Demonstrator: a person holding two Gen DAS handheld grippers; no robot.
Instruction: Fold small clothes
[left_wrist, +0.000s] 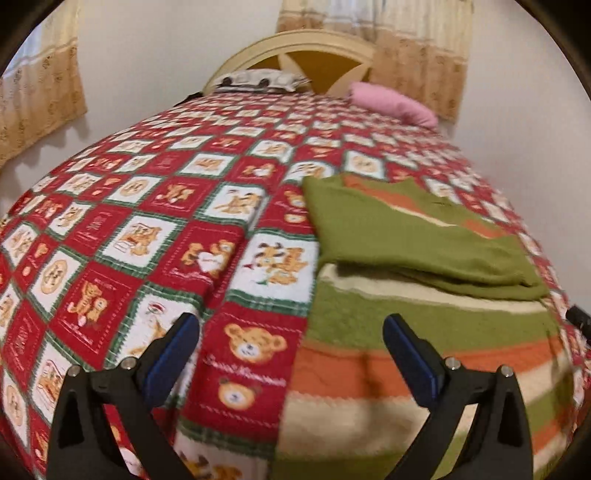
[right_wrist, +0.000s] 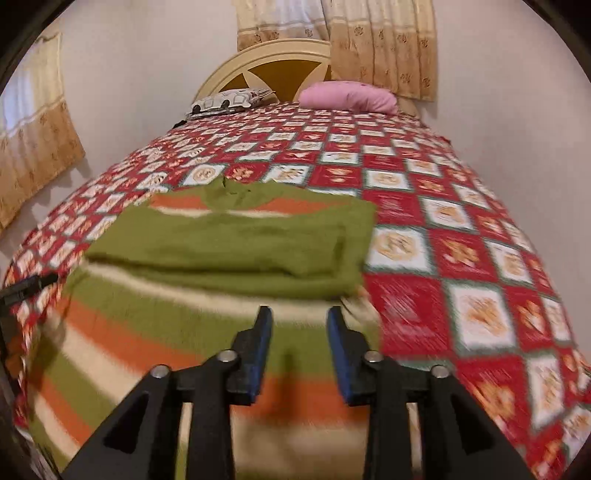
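Striped sweater (right_wrist: 192, 332), green sleeves folded across, flat on bedspread (right_wrist: 461, 258), left gripper (left_wrist: 291, 339) wide, right gripper (right_wrist: 300, 325) narrower, both empty

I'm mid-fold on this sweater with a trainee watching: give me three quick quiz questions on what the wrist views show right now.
1. True or false: the striped sweater has its plain green sleeves folded across its body.
2. Which gripper's jaws stand wider apart: the left gripper or the right gripper?
3. What lies nearest the headboard? A) pink pillow B) a shoe C) a basket

Key: 1 true; 2 left; 3 A
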